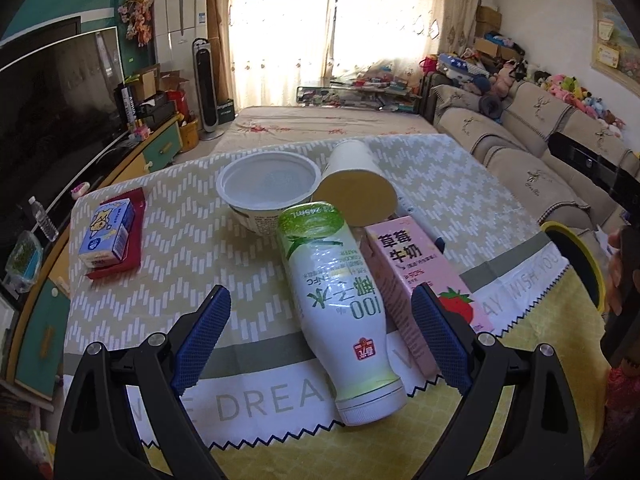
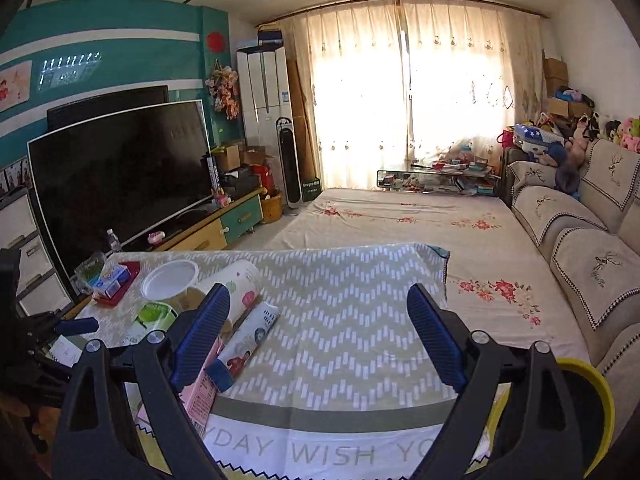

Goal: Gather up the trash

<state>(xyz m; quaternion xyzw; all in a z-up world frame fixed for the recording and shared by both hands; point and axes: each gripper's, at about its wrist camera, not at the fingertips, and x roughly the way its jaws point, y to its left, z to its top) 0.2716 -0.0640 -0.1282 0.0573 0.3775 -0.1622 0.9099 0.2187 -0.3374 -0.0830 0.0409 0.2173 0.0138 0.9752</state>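
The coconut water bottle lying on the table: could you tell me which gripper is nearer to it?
Left. The left gripper is open with the coconut water bottle between its fingers. The right gripper is open over bare cloth, off to the bottle's right.

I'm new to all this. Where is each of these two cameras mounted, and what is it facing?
Left wrist view: sits on the left gripper, looking down along its open blue fingers at a white bottle lying between them, a pink carton and a white bowl.
Right wrist view: sits on the right gripper, facing across the room over bare tablecloth, fingers open and empty; the left gripper's blue finger shows at the left edge.
Shared: tablecloth, bowl, pink carton, TV, curtains, sofa.
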